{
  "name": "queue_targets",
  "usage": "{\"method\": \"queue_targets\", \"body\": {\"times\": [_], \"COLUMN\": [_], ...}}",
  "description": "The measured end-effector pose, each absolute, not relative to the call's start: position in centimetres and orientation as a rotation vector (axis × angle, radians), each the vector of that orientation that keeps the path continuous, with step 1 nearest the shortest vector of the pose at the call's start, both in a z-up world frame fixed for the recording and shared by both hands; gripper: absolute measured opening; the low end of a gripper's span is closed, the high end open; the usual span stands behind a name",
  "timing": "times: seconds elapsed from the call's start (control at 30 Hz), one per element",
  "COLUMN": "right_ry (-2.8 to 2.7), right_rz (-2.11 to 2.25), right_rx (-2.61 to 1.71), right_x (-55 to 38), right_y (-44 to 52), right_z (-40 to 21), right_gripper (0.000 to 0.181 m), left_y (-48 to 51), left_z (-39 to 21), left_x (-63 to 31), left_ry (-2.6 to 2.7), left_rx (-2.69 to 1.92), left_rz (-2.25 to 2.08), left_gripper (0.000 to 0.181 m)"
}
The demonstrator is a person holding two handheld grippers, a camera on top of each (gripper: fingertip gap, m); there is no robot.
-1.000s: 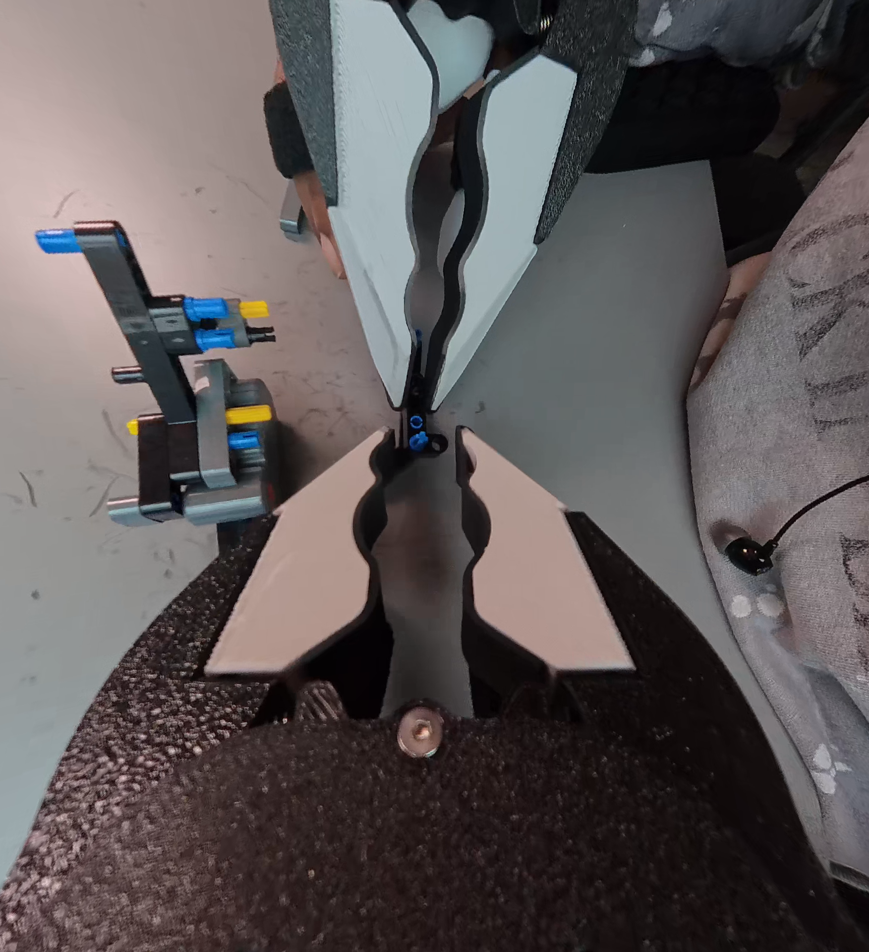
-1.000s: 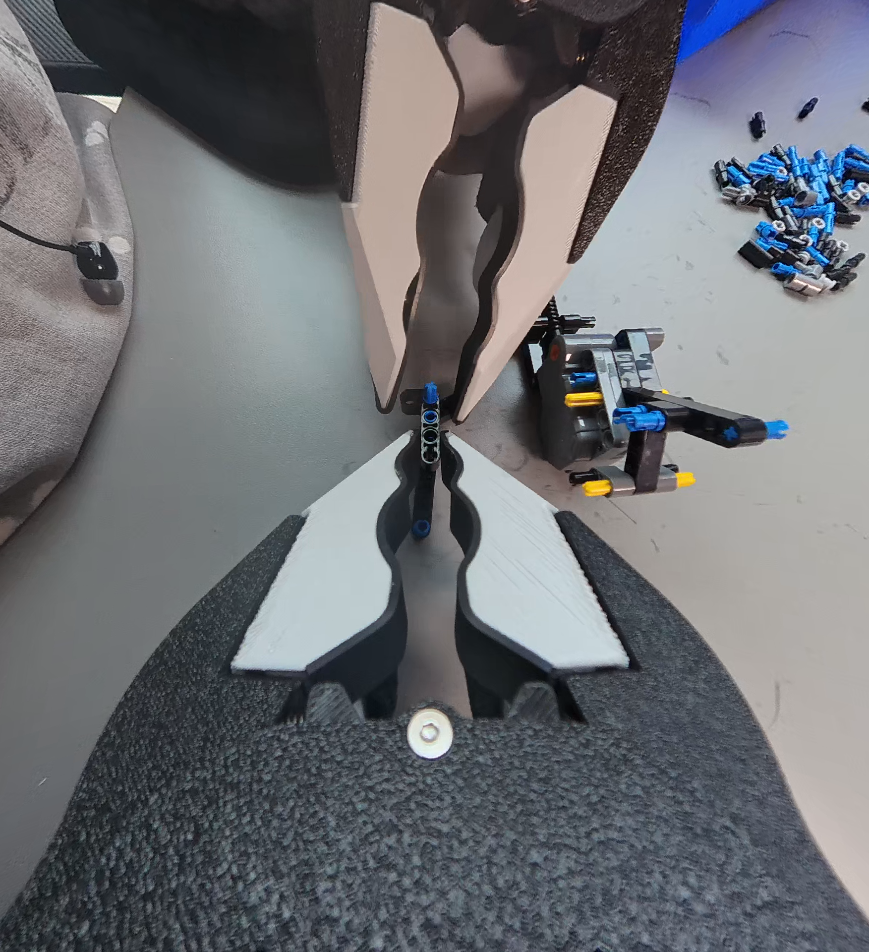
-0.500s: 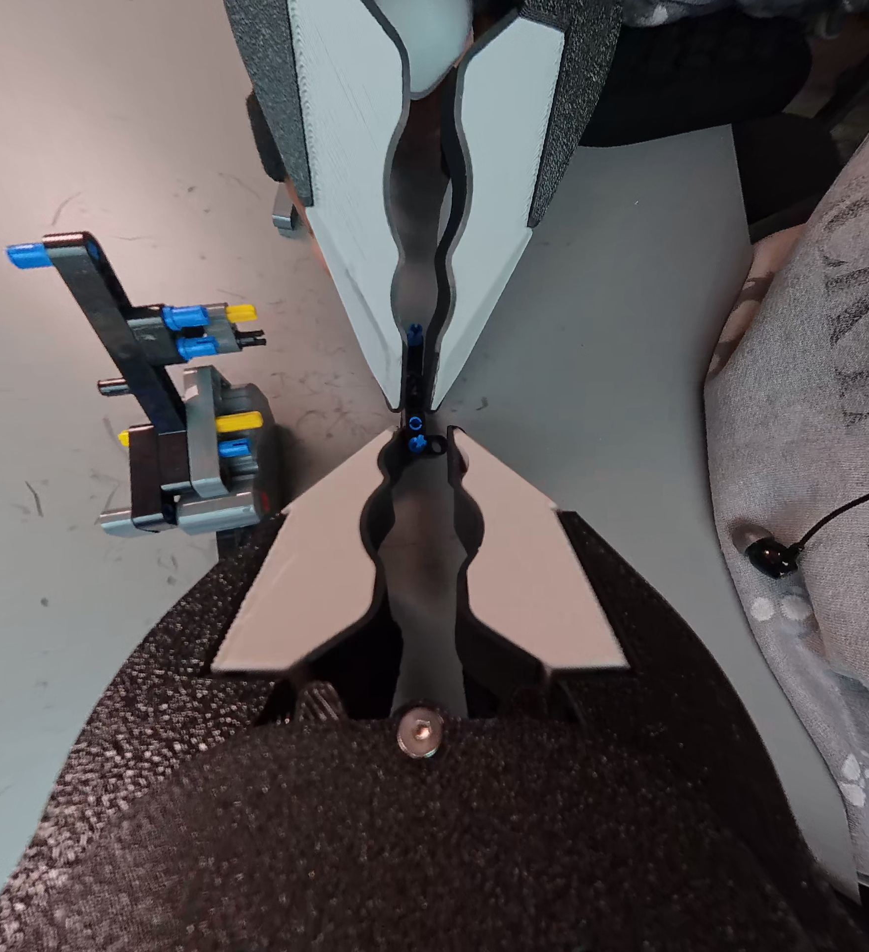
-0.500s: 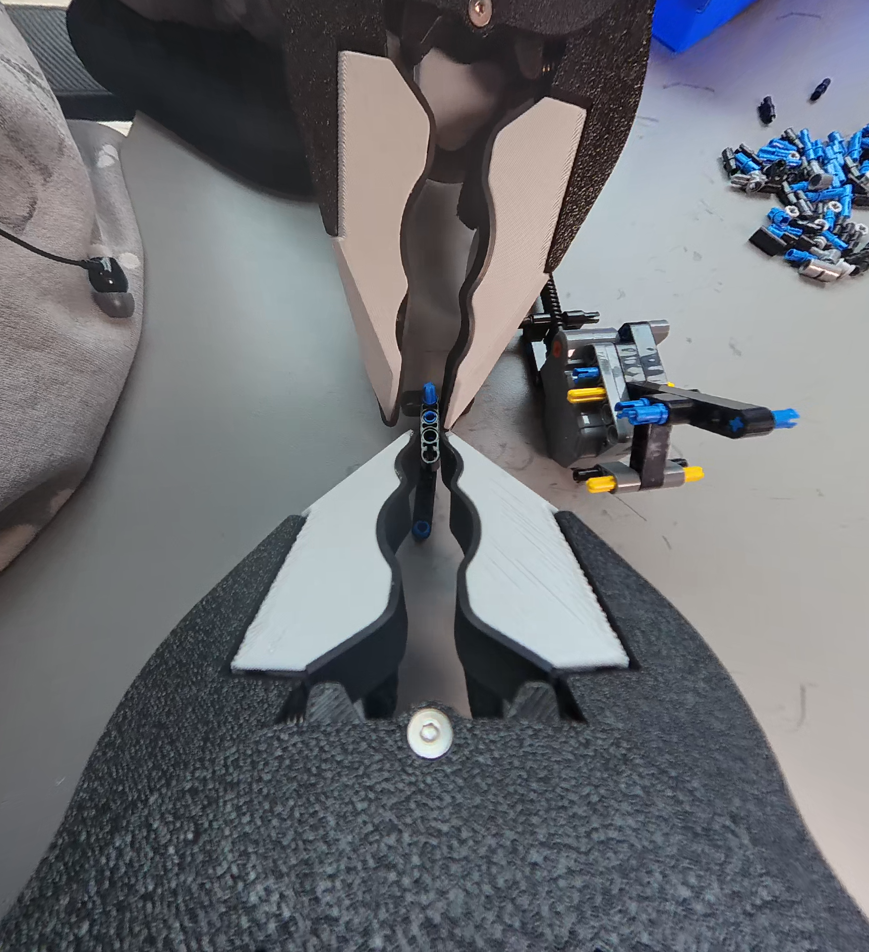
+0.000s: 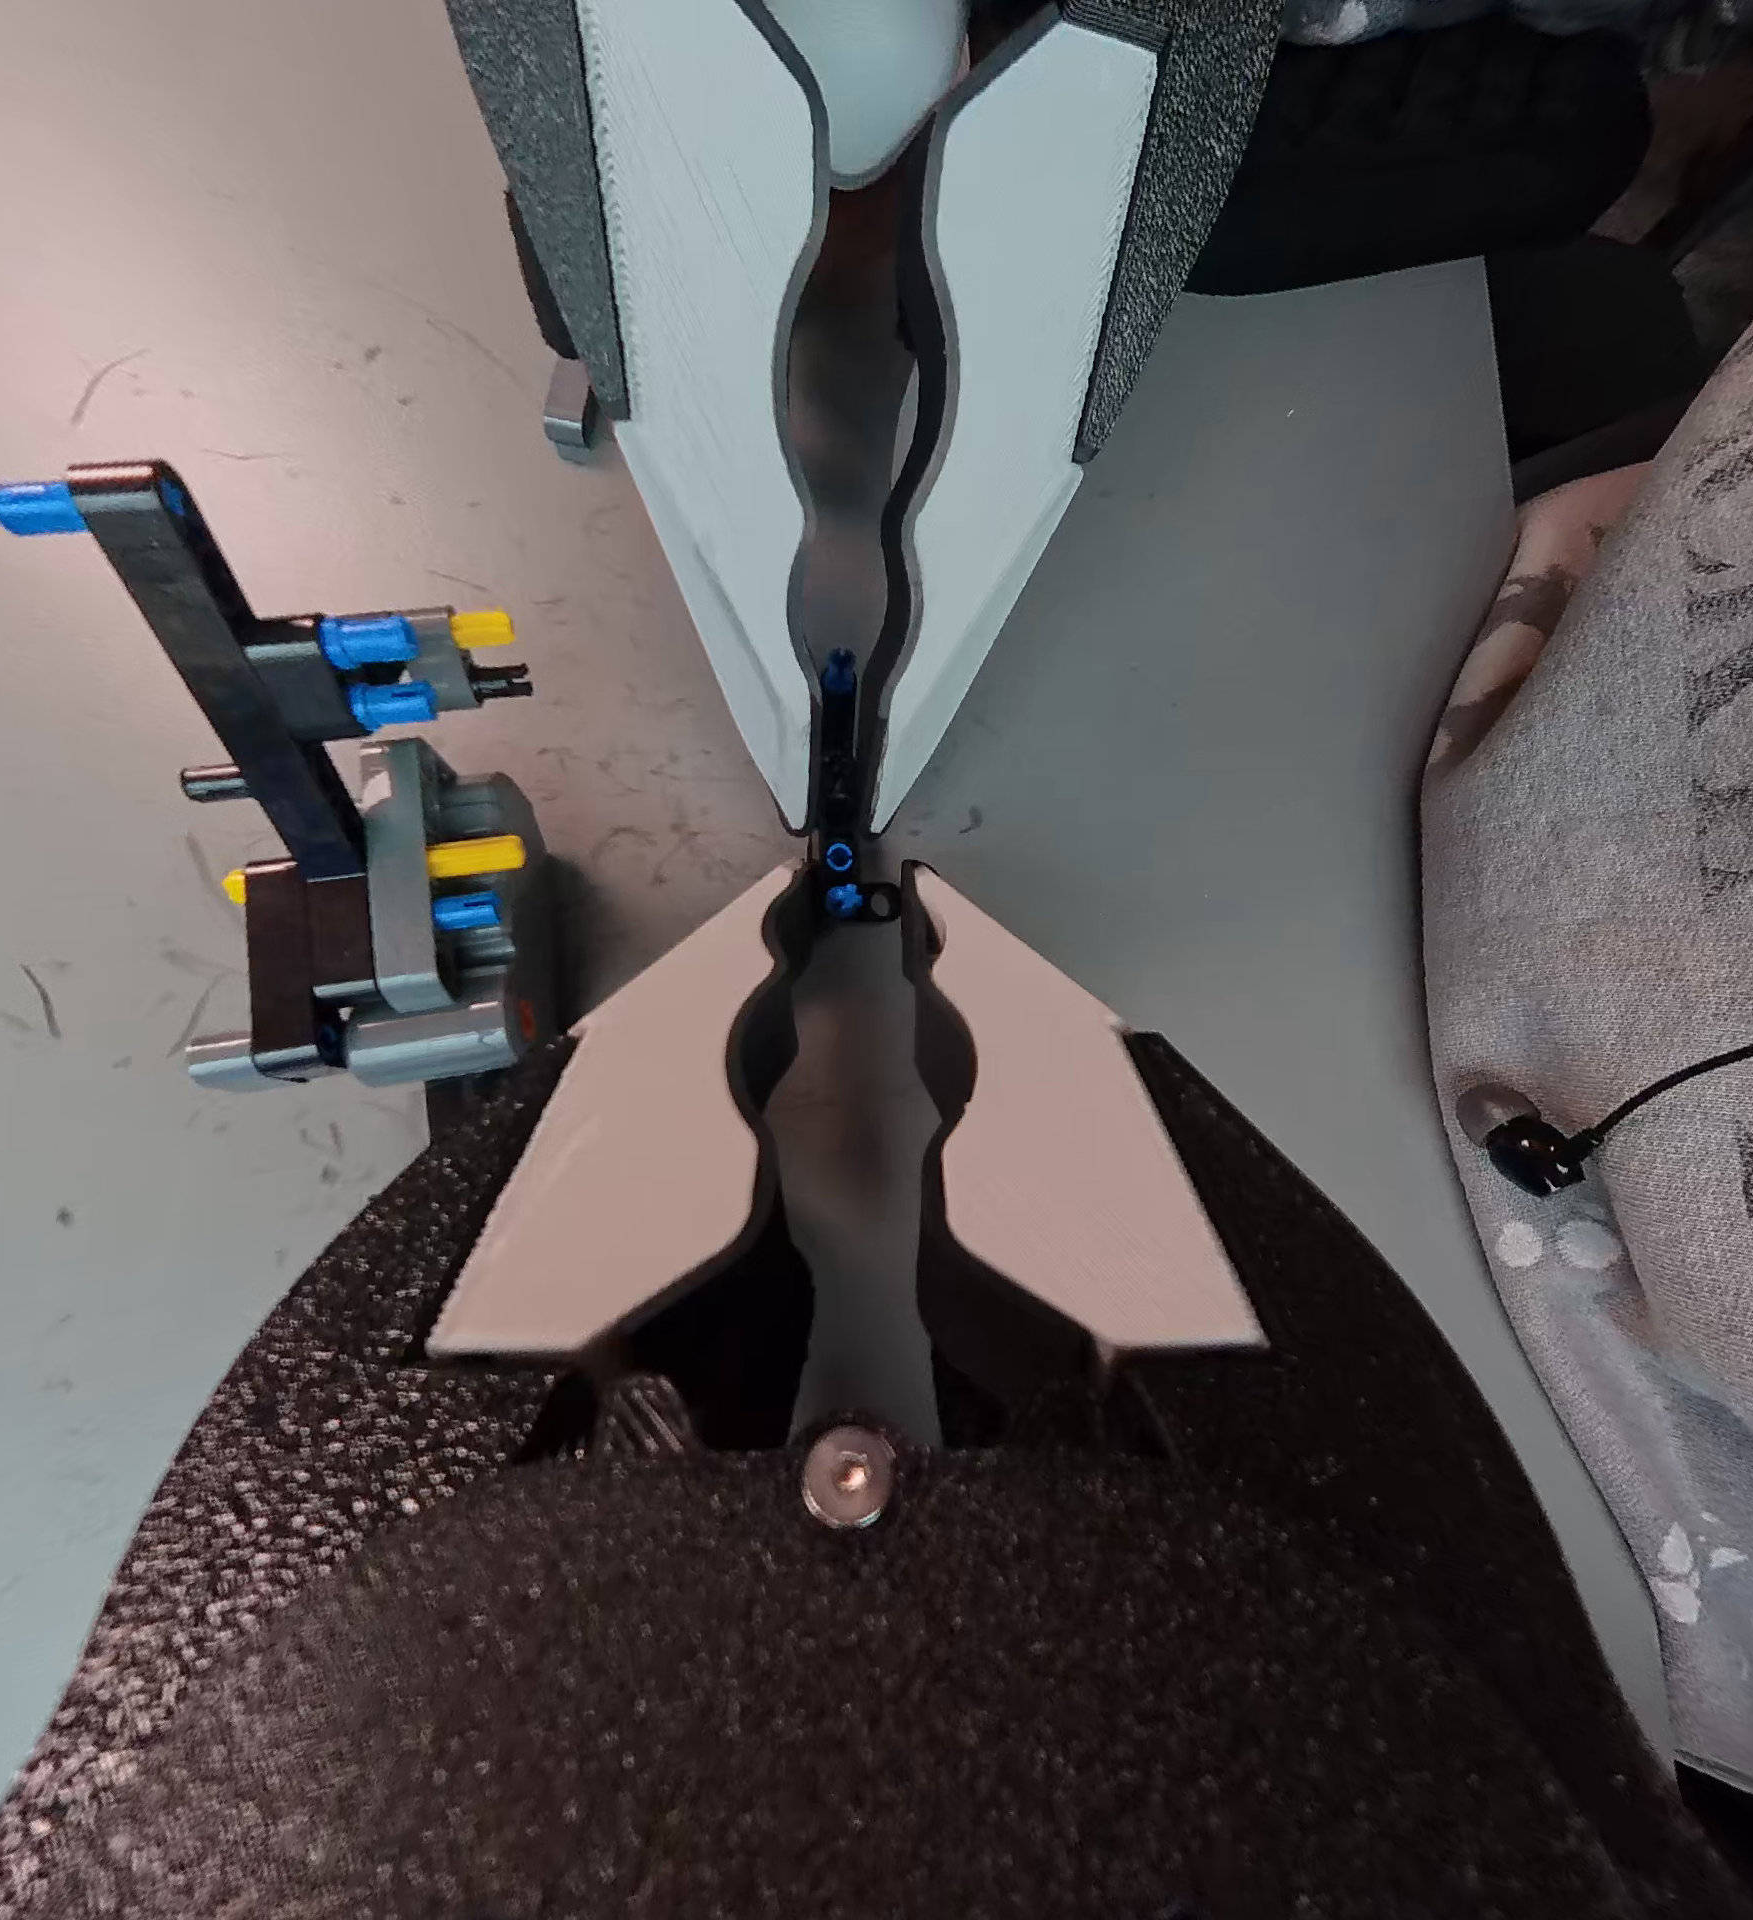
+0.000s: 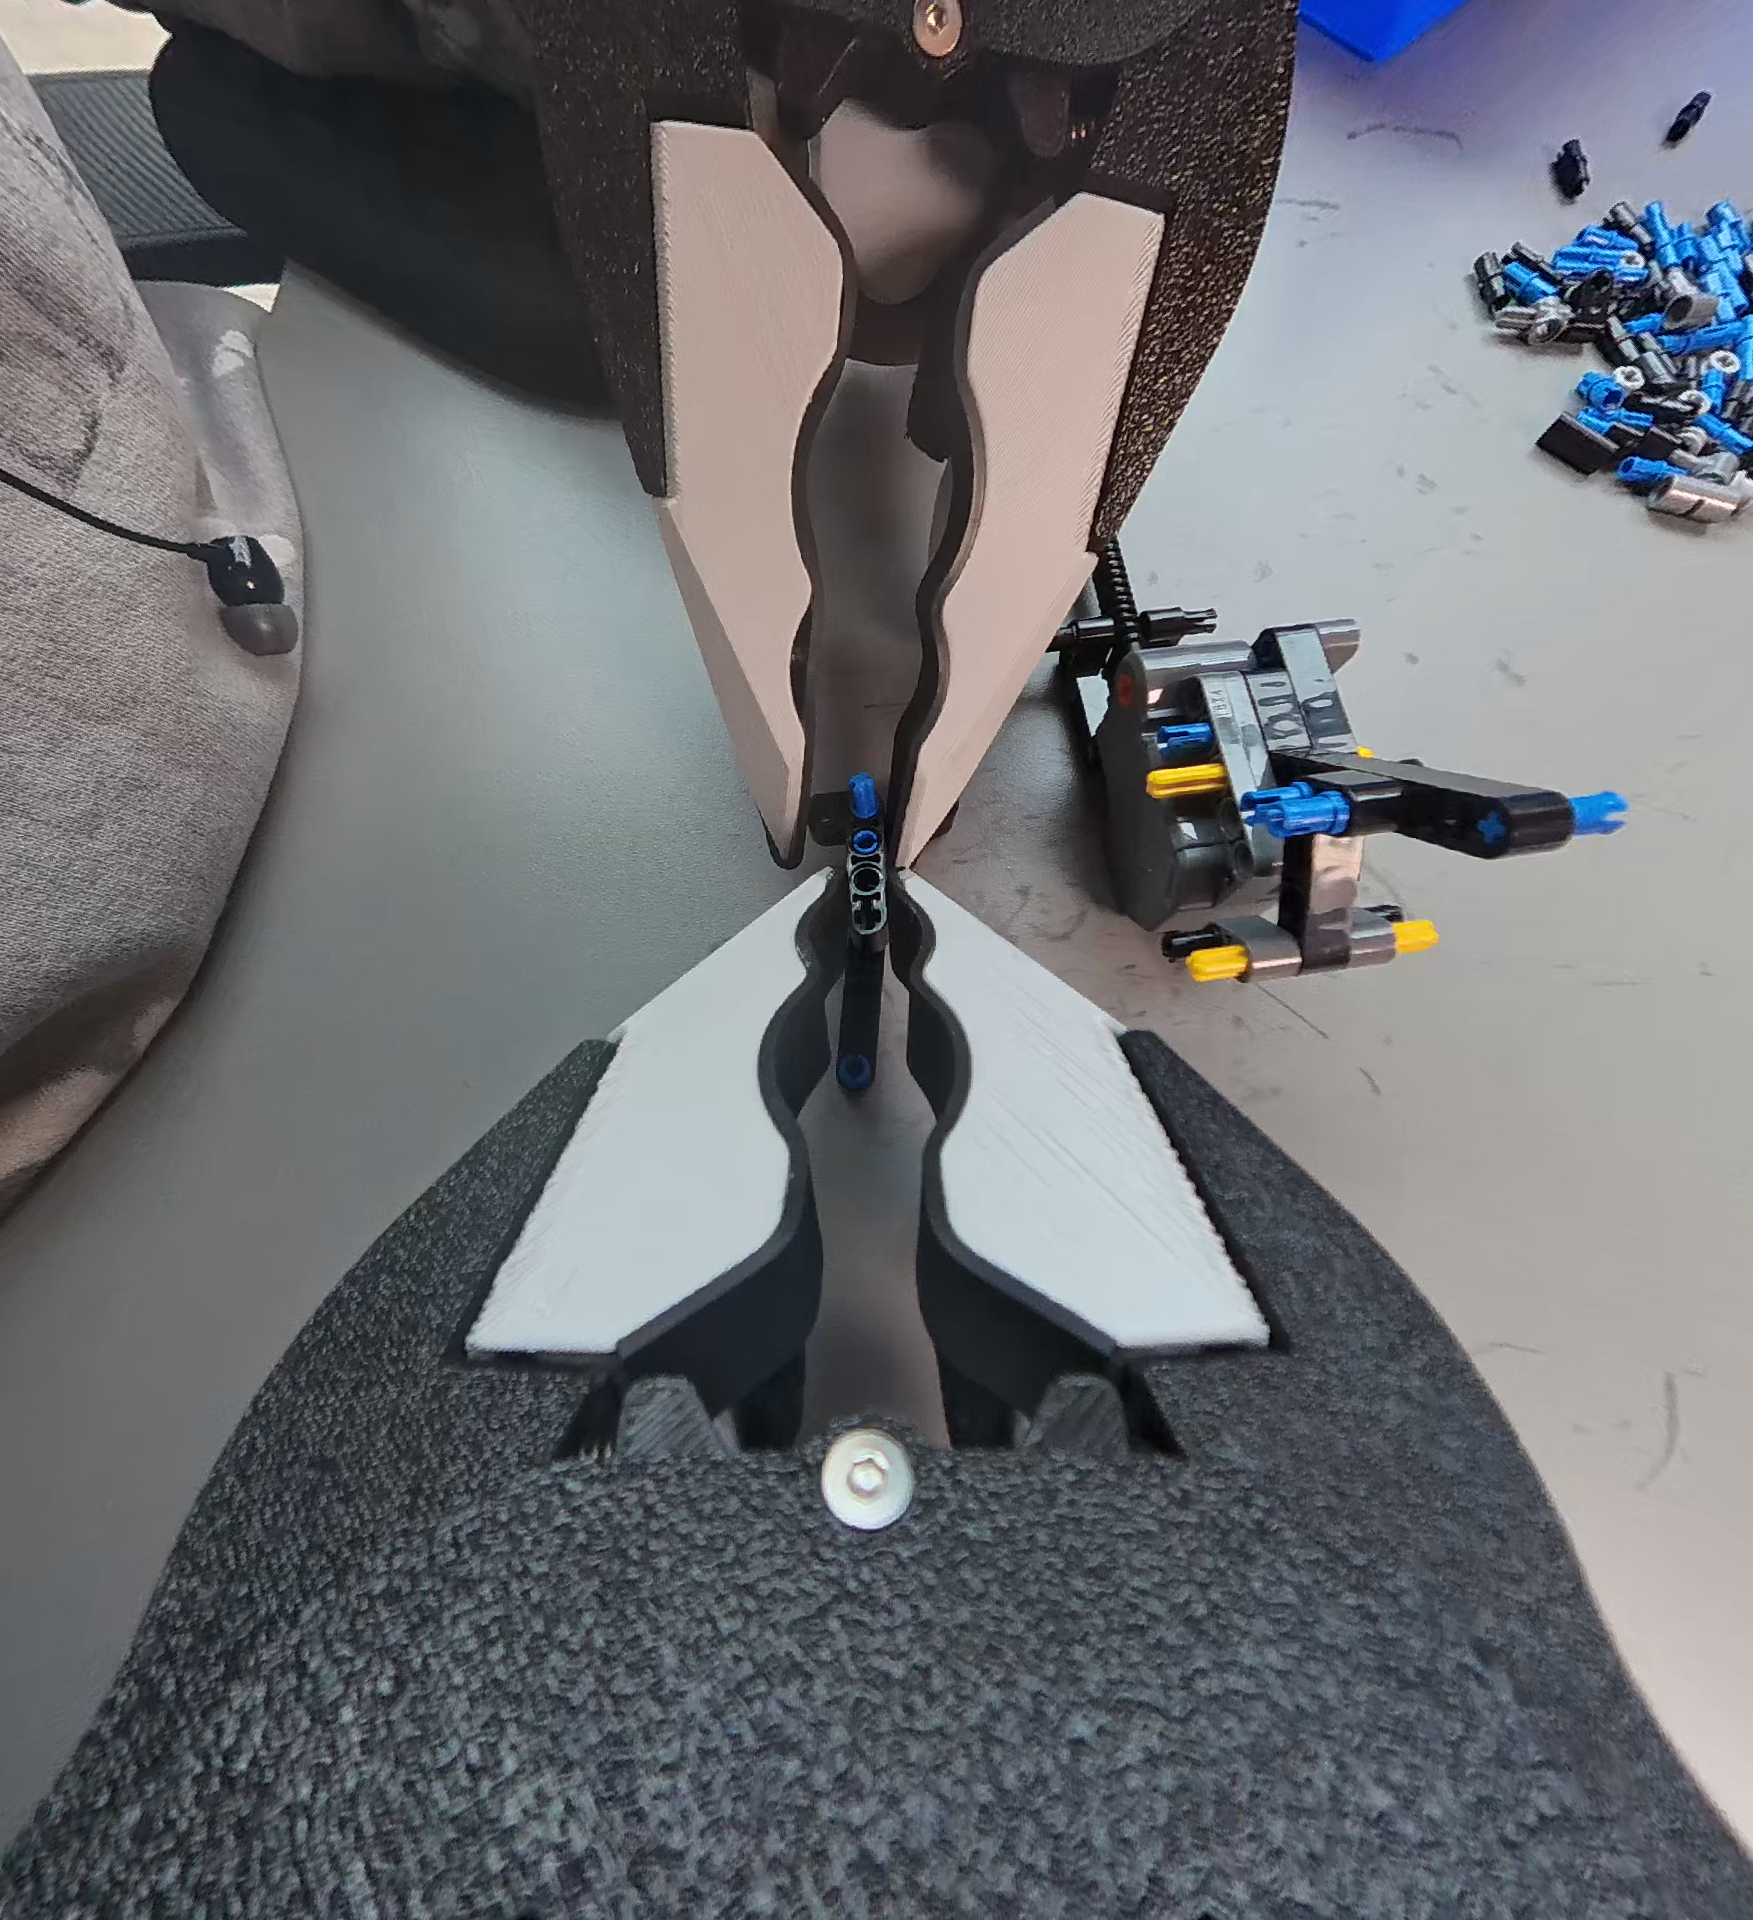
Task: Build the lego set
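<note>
Both grippers meet tip to tip over the grey scuffed tabletop (image 5: 228,208). My right gripper (image 6: 859,914) is clamped on a thin black plastic lego beam with round holes (image 6: 864,966), which runs back between its fingers with a blue pin at the near end. My left gripper (image 5: 856,904) pinches a small black connector piece with blue pins (image 5: 851,899) right at its tips; jaws nearly closed on it, though the tips hide exactly how much of it they hold. The two parts touch or nearly touch where the tips meet, so I judge I'm pressing the connector's pin into the beam's end hole. In the right wrist view the half-built grey and black lego assembly with yellow and blue pins (image 6: 1267,790) sits on the table to the right of the grippers, untouched, and the loose pile of blue, black and grey pins (image 6: 1682,343) lies far right. On the left edge there's grey printed fabric (image 6: 41,520) with a small black clip-on mic on a cable (image 6: 243,566). Risks: both parts are tiny and held only at the tips, so an off-axis push could twist the beam in my right grip or pop the connector out onto the table. A pin misaligned with the hole would jam, not seat. Pushing harder could make the fingertips collide.
</note>
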State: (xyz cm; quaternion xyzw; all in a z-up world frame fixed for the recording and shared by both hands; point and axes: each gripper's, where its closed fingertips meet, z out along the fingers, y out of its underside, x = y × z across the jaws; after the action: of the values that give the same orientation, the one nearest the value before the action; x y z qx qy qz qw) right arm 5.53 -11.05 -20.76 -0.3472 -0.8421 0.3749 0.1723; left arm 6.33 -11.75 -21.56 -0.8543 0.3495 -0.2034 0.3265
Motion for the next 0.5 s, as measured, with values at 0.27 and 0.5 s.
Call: {"method": "queue_targets", "body": {"times": [0.27,0.5], "right_ry": [-2.387,-2.385], "right_rz": [1.079,1.093], "right_rx": [-1.009,-1.014], "right_x": [5.52,5.53], "right_y": [-11.03,-11.06], "right_z": [-20.79,-20.79], "right_gripper": [0.007,0.007], "left_y": [-11.71,-11.72], "left_z": [-21.56,-21.55], "left_x": [6.39,6.40], "left_ry": [0.909,0.899], "left_rx": [-2.256,-2.259], "left_rz": [-0.562,-0.560], "left_gripper": [0.016,0.016]}}
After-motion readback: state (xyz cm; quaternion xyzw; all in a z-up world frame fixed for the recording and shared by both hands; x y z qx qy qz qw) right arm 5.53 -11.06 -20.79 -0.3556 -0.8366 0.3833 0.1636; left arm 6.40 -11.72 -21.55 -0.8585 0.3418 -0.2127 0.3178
